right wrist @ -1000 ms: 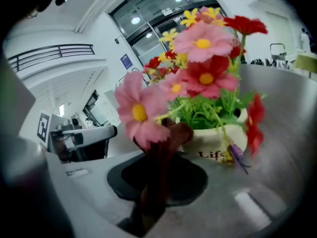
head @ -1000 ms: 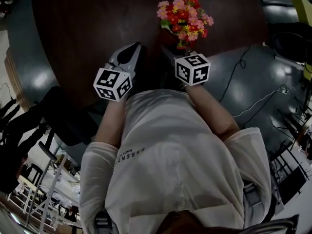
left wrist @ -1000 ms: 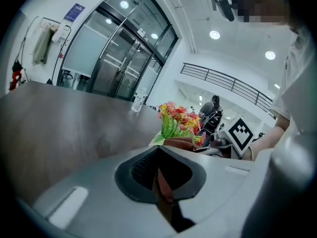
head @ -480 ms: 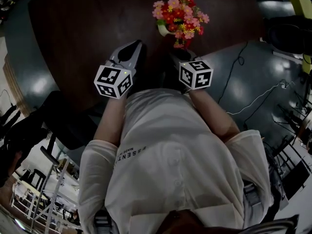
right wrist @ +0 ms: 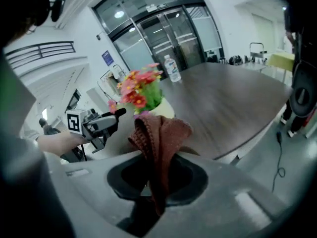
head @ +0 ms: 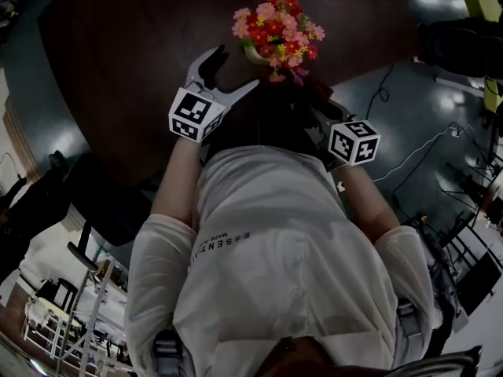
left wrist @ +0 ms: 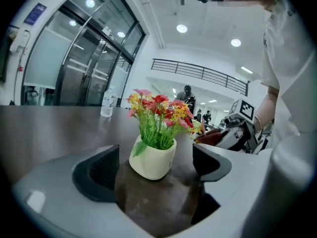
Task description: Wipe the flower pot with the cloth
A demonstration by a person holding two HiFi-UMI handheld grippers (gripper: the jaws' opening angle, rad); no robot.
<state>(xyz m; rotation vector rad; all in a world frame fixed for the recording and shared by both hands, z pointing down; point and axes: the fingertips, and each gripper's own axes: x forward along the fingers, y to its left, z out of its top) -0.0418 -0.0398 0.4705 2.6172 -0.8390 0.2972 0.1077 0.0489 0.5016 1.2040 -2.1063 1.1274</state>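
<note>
Flower pot (left wrist: 152, 160): flowers (left wrist: 158, 115) inside | left claw (head: 230, 71): opening, pot between, untouched | right claw (right wrist: 157, 175): clamped on cloth (right wrist: 161, 133)

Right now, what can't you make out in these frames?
- Cream ceramic flower pot: in the head view, nearly all under the red, pink and yellow flowers. In the right gripper view, its base is behind the brown knitted cloth.
- Pot's far side: in the left gripper view, it faces away.
- Clear plastic bottle: label too small in both gripper views.
- Right tool tips: in the head view, lost in dark shadow.
</note>
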